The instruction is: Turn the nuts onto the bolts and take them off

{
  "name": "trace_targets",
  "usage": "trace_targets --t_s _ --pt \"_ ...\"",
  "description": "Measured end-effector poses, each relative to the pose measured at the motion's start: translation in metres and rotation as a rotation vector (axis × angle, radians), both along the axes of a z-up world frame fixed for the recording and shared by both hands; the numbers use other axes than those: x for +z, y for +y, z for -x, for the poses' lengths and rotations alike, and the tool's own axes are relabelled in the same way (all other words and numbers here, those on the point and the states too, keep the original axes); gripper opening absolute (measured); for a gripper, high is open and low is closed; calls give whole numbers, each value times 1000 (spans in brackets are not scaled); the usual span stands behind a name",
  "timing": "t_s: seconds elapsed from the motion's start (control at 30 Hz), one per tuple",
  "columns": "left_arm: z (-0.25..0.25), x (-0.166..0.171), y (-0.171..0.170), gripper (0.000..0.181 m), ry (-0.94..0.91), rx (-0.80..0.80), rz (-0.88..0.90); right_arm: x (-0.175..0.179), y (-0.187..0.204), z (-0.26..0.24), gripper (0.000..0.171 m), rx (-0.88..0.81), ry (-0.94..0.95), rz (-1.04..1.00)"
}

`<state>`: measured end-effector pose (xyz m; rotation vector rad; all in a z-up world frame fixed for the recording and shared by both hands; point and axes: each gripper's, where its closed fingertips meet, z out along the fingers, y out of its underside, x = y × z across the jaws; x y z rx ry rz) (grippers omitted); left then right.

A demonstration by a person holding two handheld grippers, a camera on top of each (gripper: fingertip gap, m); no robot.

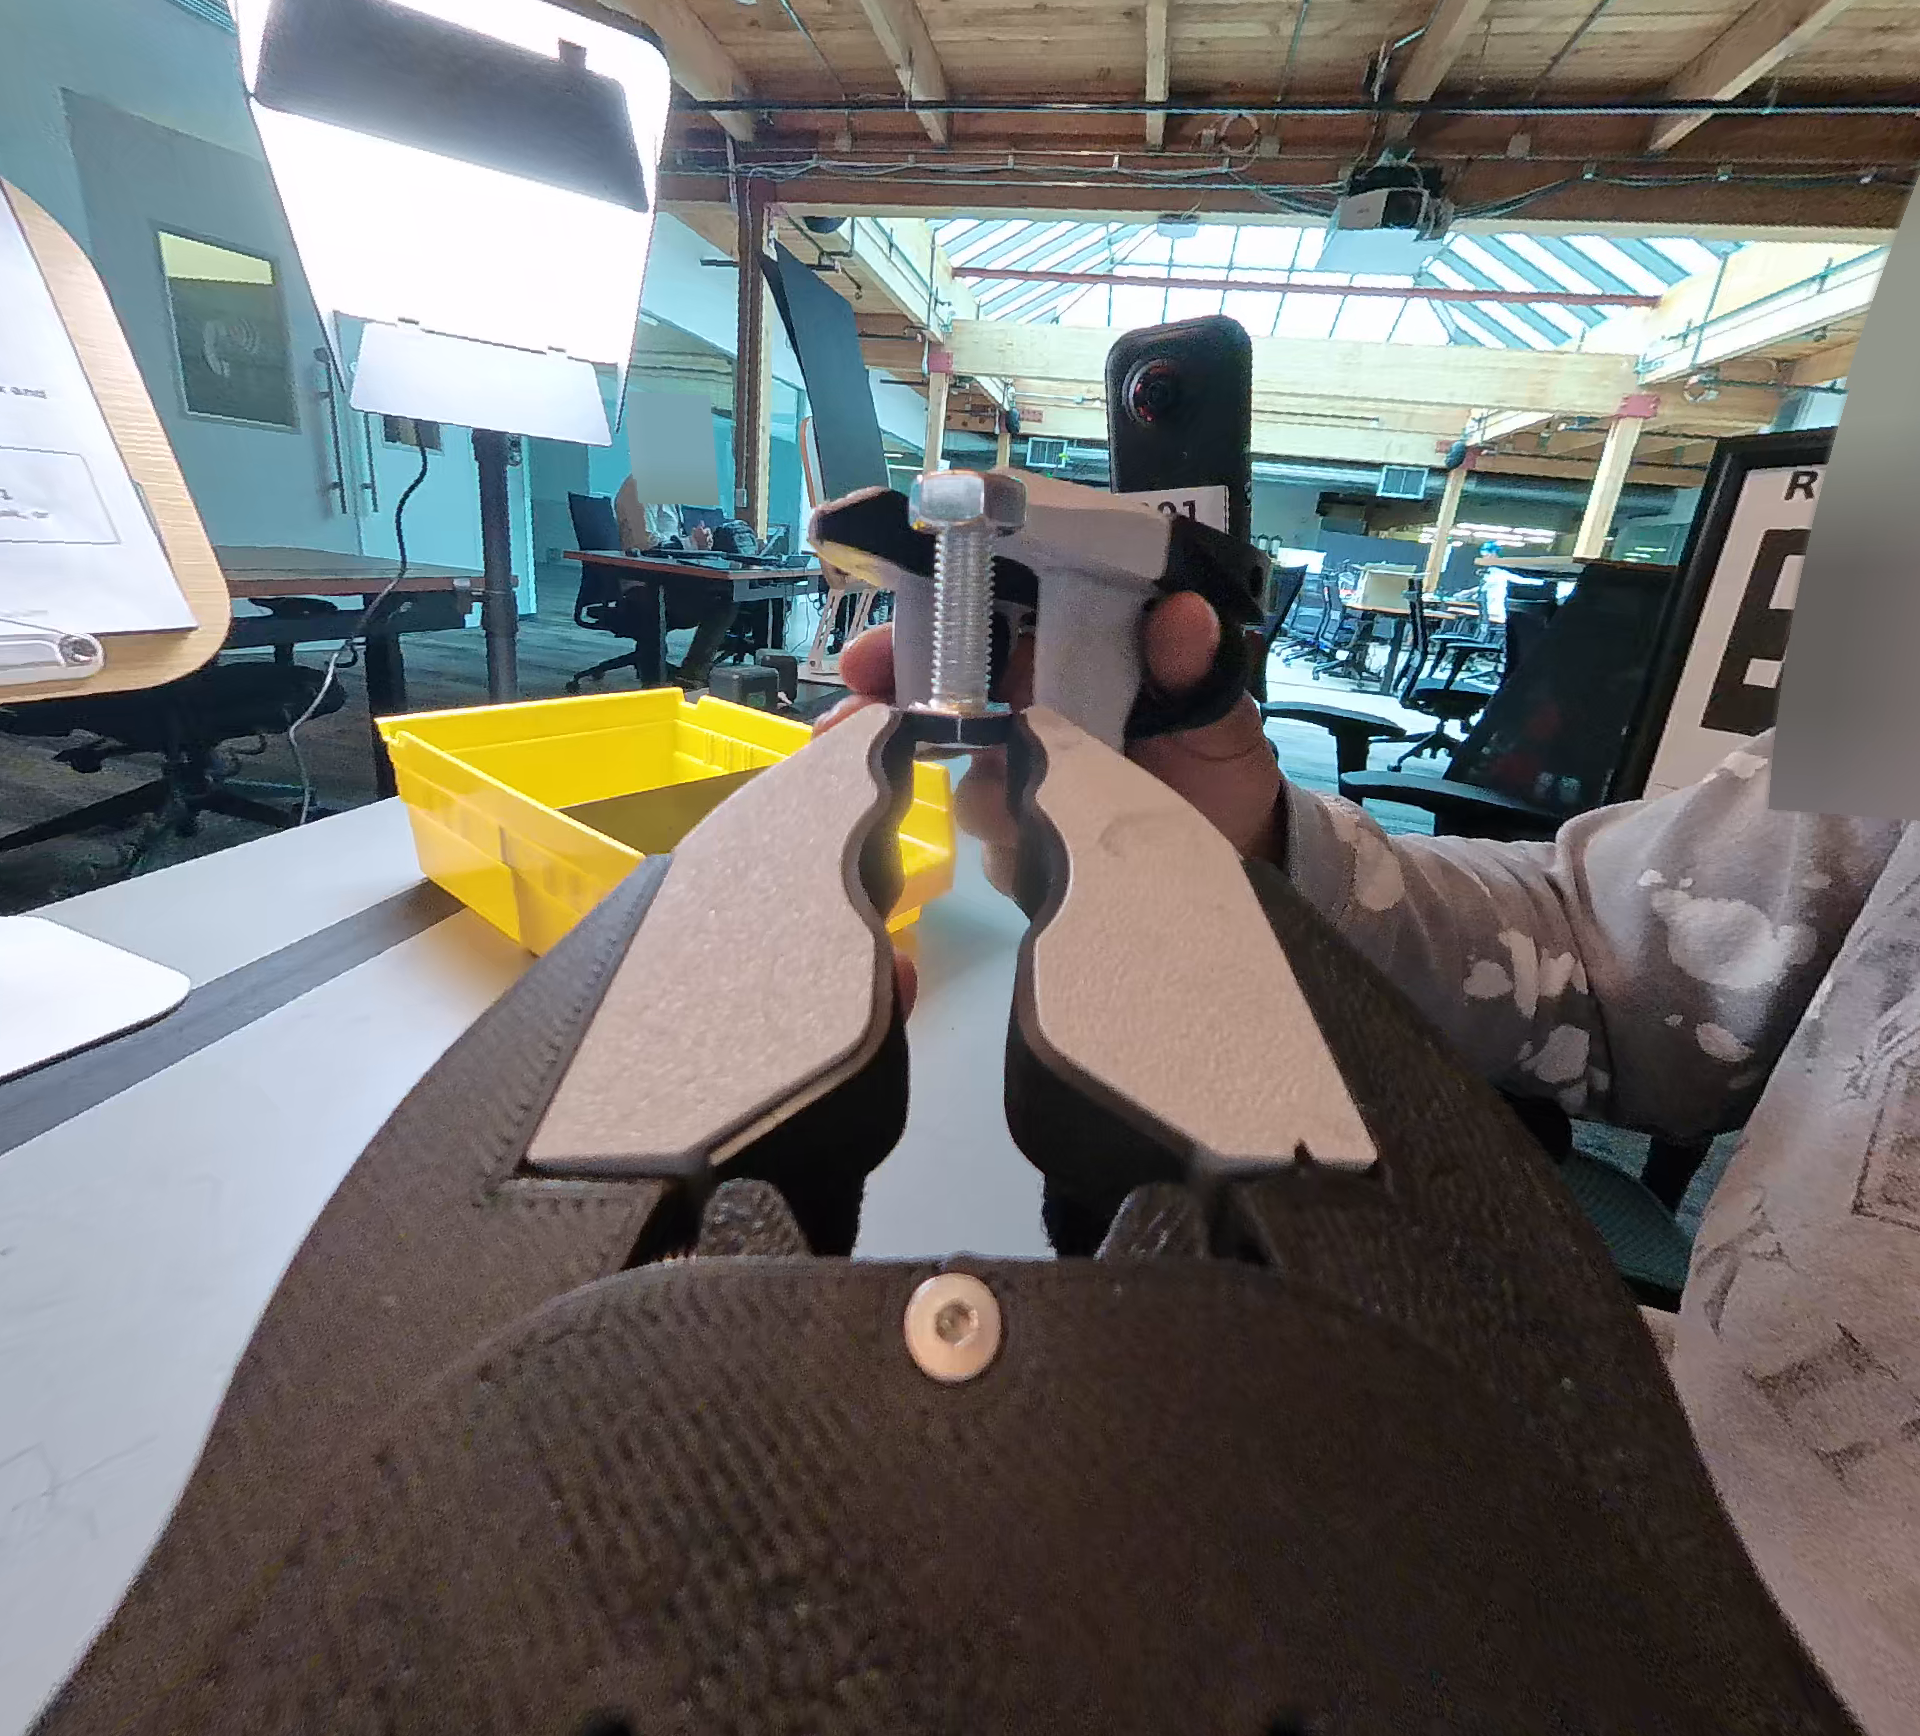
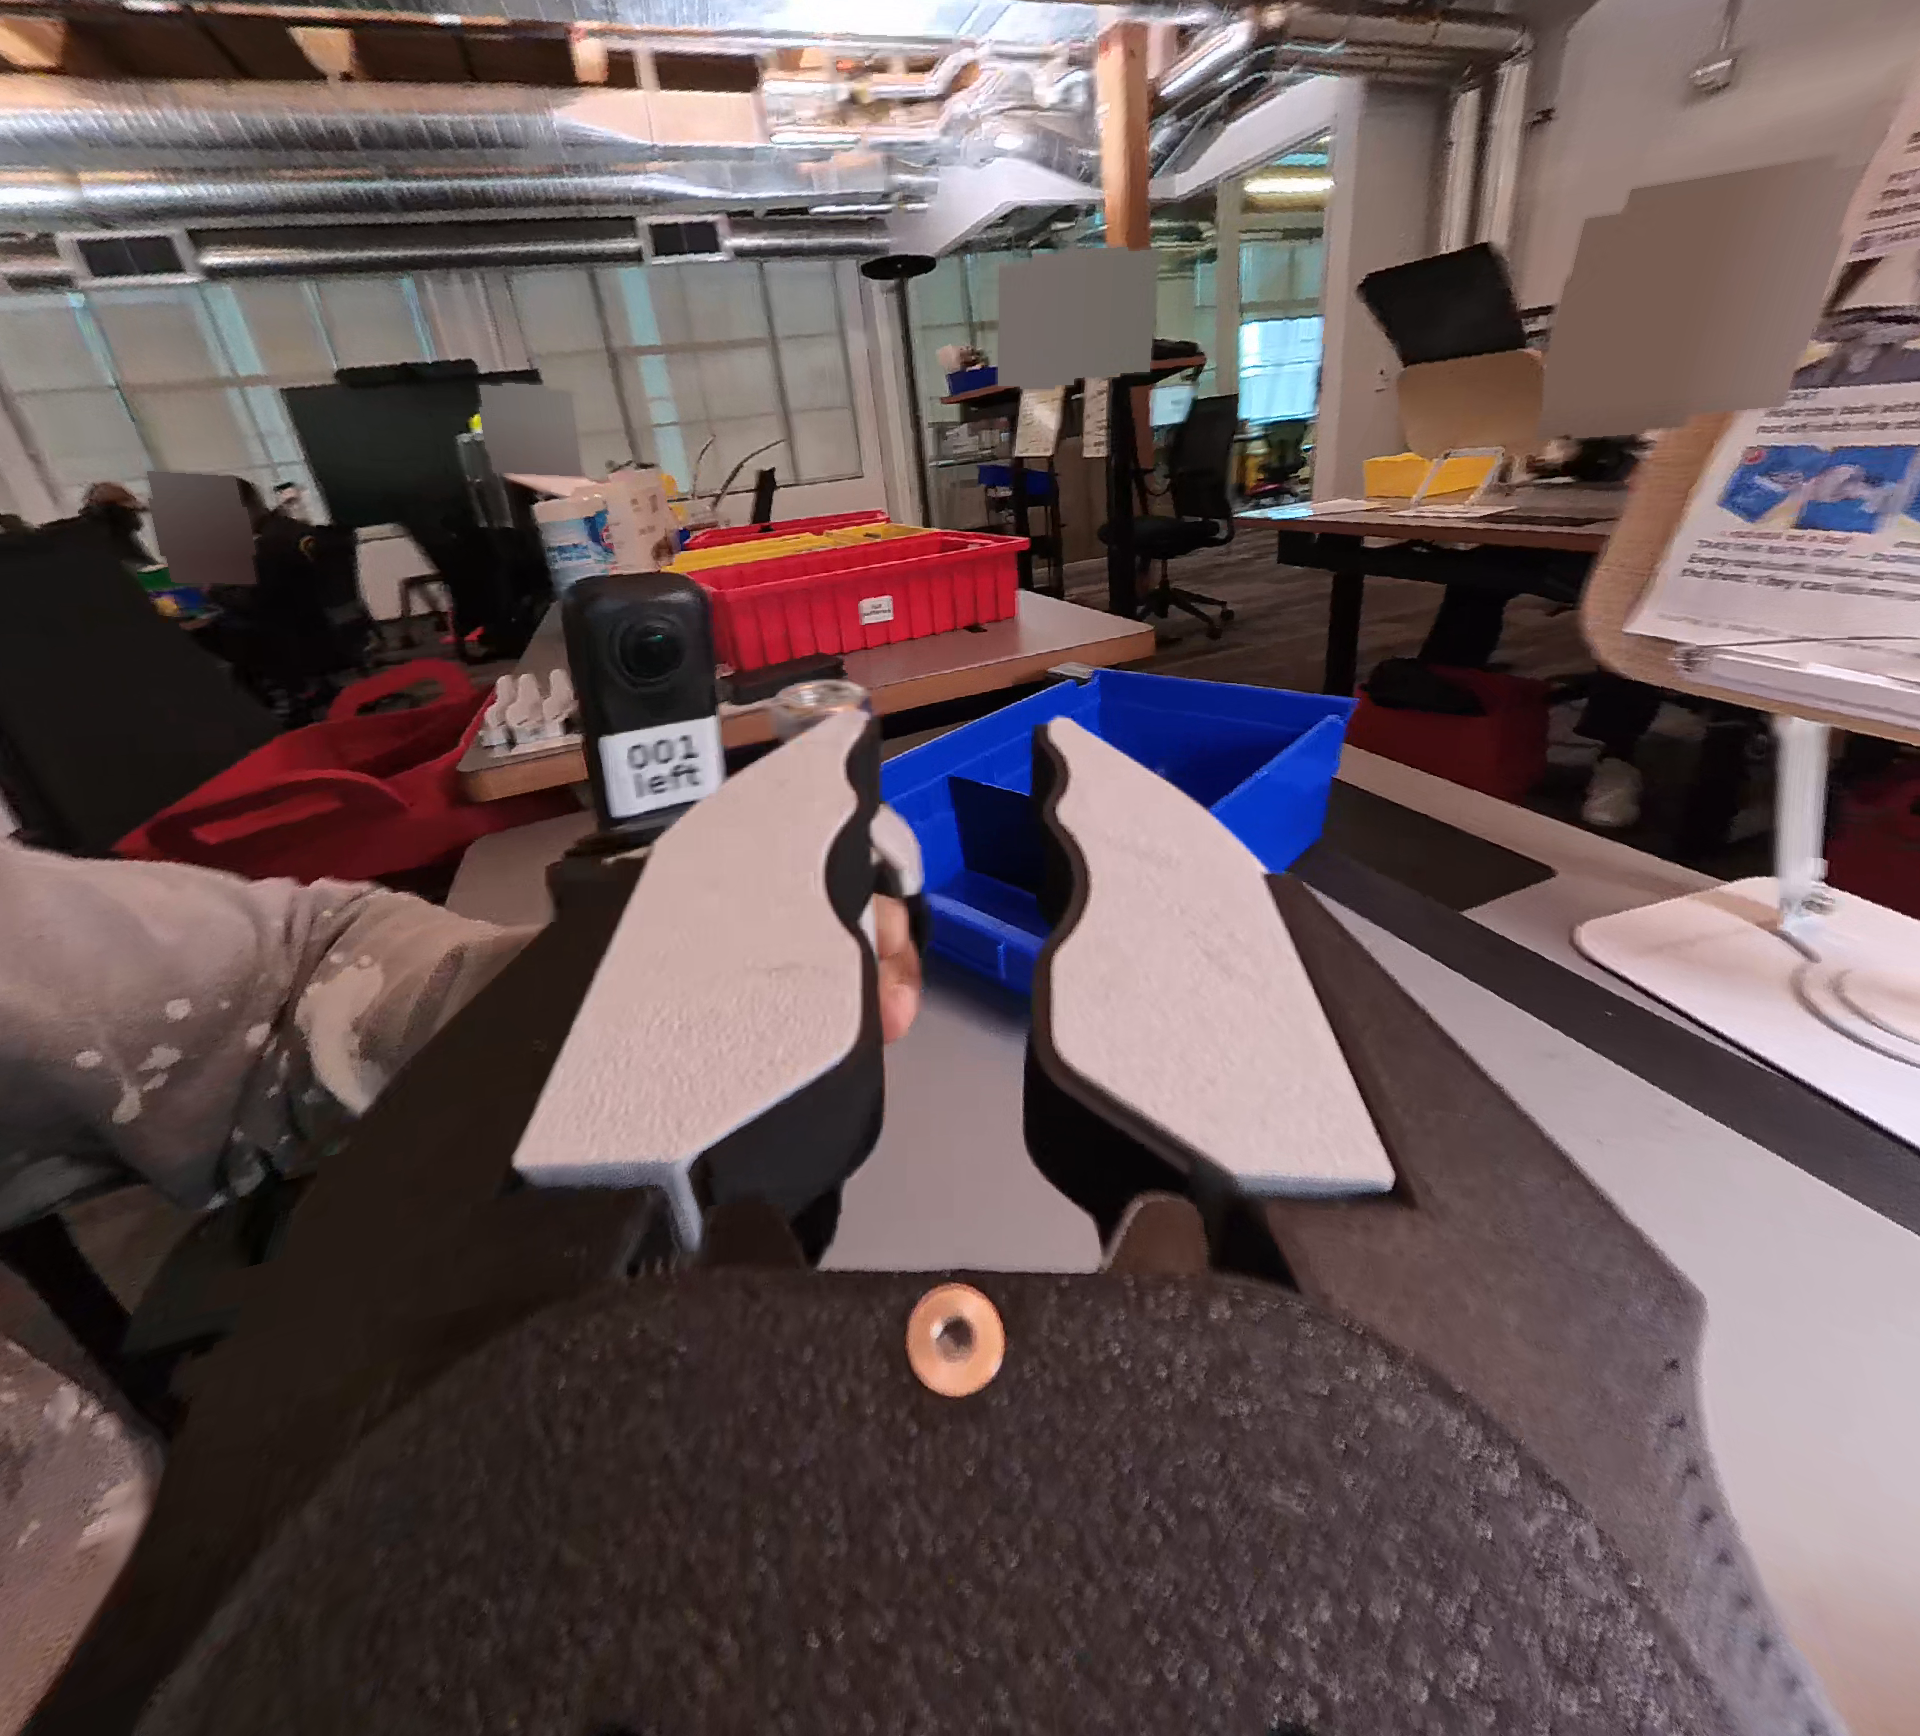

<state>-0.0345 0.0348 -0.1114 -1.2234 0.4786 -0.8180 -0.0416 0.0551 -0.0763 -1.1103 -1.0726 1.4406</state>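
Left claw (image 1: 951,730) is nearly closed at its tips, pinching a dark nut (image 1: 954,724) that sits at the threaded end of a silver bolt (image 1: 958,597). That bolt stands upright with its head on top. Right claw (image 1: 930,533), seen beyond in the left wrist view, looks to have released the bolt head; in its own view its fingers stand well apart with nothing between them. The nut seems only just started on the thread, so I judge the turning step is in hand, whether on or off I cannot tell. Next, the right claw must close on the head again and twist while the left holds firm. Farther off, a yellow bin (image 1: 665,782) and a blue bin (image 2: 1174,772) rest on the bench (image 1: 260,1115).
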Motion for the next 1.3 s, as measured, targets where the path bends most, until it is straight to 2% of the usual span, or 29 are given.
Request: trace_targets --t_s 0.07,0.3,0.47,0.57,0.93,1.03,1.17,1.3 --pt "0 2 -1 18 1 3 -7 2 9 -4 22 -37 15 9" --pt "-1 0 1 18 5 6 3 3 -10 2 43 41 -11 -36" --pt "1 1 1 18 -6 7 4 2 -10 4 38 34 -21 -40" --pt "1 5 -2 18 -1 8 -14 5 -1 -1 26 -11 -3 -42" --pt "1 0 2 18 9 14 11 5 -21 5 39 65 -58 -87" --pt "0 -2 3 18 10 12 20 -3 -22 11 34 62 -122 -107" --pt "1 -3 4 18 6 9 26 -3 -22 12 18 68 -127 -119" --pt "1 -2 3 18 -11 -8 33 11 -24 10 17 143 -90 -129"
